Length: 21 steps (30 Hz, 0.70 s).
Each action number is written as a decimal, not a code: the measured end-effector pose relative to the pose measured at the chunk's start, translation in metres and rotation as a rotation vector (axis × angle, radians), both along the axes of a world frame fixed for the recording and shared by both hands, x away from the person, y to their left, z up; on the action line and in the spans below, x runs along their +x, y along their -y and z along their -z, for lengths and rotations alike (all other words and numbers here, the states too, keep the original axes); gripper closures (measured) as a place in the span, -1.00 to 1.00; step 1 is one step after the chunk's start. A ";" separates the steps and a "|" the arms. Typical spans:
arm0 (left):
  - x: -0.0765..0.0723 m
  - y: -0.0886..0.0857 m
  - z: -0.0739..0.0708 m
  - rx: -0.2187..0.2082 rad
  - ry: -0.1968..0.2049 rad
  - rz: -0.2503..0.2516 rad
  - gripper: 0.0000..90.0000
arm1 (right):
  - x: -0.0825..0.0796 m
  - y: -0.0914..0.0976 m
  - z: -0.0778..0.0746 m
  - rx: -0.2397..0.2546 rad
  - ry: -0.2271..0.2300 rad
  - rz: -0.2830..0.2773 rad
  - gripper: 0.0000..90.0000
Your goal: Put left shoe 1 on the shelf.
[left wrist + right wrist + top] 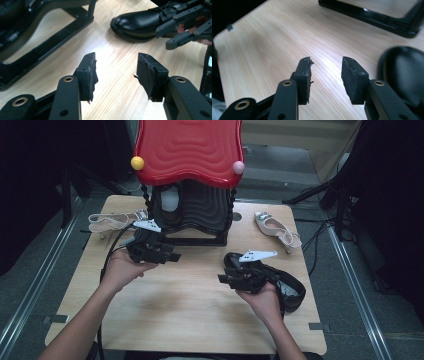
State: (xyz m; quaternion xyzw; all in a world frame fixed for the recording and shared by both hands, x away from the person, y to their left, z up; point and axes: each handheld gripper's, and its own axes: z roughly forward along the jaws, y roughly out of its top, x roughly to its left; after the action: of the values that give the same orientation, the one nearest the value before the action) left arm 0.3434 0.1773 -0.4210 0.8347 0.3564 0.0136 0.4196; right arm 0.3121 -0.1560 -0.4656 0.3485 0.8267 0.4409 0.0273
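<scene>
- High view: a black boot (280, 282) lies on the right part of the wooden worktop (190, 315), near the person. The right claw (223, 279) is just left of the boot, and its hand (262, 300) rests against the boot's near side. The left claw (172, 256) is at the left, in front of a black rack (192, 212) with a red wavy top (190, 147). One pale heeled shoe (112, 221) lies at the far left and another pale shoe (277, 230) at the far right.
- Left gripper view: the left claw (116, 75) stands wide over bare wood, with nothing between its pads. Beyond it I see the boot's shiny toe (136, 22) and the other claw beside it.
- Right gripper view: the right claw (325, 77) is moderately open and holds nothing; bare wood shows in the gap. The boot's rounded dark edge (404, 72) is just to the right, apart from the pads. The rack's base (372, 17) is at the far side.
- Handling, as I judge it: the boot looks rather heavy, with a stiff sole and toe and a softer upper part. The polished toe is probably slippery, so the pads may slide there. A better hold is the rim of the opening or the heel, where the leather is thin enough to pinch. Since the weight sits low, it may swing if it is taken by the rim.
</scene>
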 end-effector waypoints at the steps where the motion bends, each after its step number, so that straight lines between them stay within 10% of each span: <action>1: 0.000 0.000 0.003 -0.006 -0.009 0.001 0.13 | -0.001 0.002 0.000 -0.008 -0.001 -0.001 0.39; 9: -0.008 0.005 0.022 0.031 -0.013 0.017 0.17 | -0.006 0.024 -0.002 -0.008 -0.030 0.045 0.45; 21: -0.016 -0.003 0.044 0.013 -0.050 0.006 0.17 | -0.013 0.055 -0.004 -0.038 0.053 0.038 0.42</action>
State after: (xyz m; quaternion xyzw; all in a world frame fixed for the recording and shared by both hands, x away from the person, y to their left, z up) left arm 0.3270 0.1802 -0.4653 0.8385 0.3643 -0.0061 0.4051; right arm 0.2989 -0.2114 -0.4620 0.3516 0.8272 0.4336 0.0642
